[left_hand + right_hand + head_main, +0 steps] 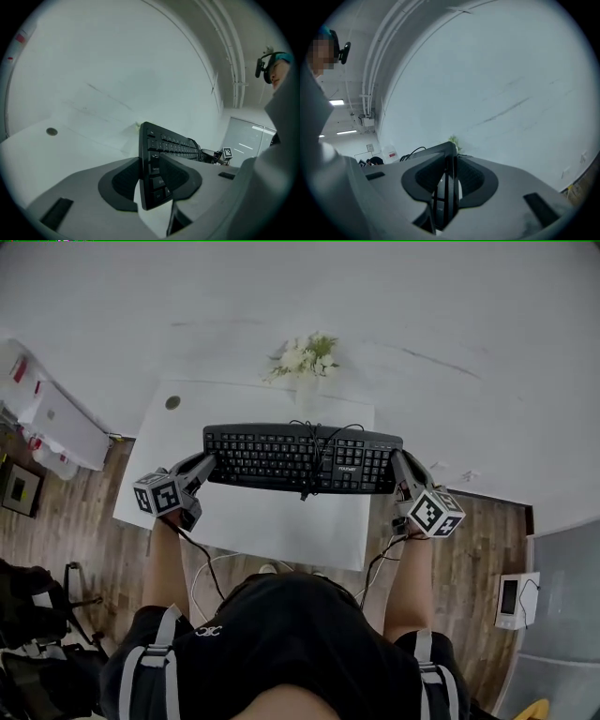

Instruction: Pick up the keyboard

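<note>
A black keyboard with its cable coiled on top hangs in the air above the white table, held level by both ends. My left gripper is shut on its left end, and in the left gripper view the keyboard stands edge-on between the two dark pads. At the other end my right gripper is shut on the keyboard's right edge, which fills the gap between its pads in the right gripper view.
A small vase of white flowers stands at the table's far edge by the white wall. A round cable hole marks the far left corner. White boxes lie on the wooden floor to the left, a small device to the right.
</note>
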`<state>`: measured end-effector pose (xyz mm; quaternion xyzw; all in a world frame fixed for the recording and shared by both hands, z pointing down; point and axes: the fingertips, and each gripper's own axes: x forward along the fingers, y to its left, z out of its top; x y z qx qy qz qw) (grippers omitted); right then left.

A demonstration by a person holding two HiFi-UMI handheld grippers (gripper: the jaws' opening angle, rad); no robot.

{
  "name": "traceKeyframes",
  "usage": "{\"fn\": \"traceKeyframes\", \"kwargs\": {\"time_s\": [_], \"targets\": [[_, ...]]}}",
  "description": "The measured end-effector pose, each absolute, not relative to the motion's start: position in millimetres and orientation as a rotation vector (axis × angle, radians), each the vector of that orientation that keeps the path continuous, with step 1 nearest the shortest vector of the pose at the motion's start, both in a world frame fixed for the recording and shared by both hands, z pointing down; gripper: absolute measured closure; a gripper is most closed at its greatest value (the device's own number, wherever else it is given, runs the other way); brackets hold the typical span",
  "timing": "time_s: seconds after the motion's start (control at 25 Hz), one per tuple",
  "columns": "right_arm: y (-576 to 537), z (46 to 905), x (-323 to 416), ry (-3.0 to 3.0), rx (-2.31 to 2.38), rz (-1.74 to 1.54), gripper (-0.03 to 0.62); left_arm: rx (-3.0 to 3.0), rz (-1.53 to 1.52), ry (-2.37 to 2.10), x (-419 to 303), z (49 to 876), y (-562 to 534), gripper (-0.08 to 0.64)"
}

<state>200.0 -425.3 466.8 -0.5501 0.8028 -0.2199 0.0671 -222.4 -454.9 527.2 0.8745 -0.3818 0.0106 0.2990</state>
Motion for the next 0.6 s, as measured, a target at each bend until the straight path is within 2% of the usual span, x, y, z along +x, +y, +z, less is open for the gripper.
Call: {"fn": "traceKeyframes", "kwargs": {"time_s": [0.28, 0.6], "targets": [[-413, 393, 208, 2.365, -1.567, -0.472, 0.508, 2.517, -0.084, -1.083, -220, 436, -450, 0.417], [-411, 393, 212, 2.344, -1.554, -0.49, 0.509, 2.532, -0.074, -1.089, -216, 427, -451, 0.417]]}}
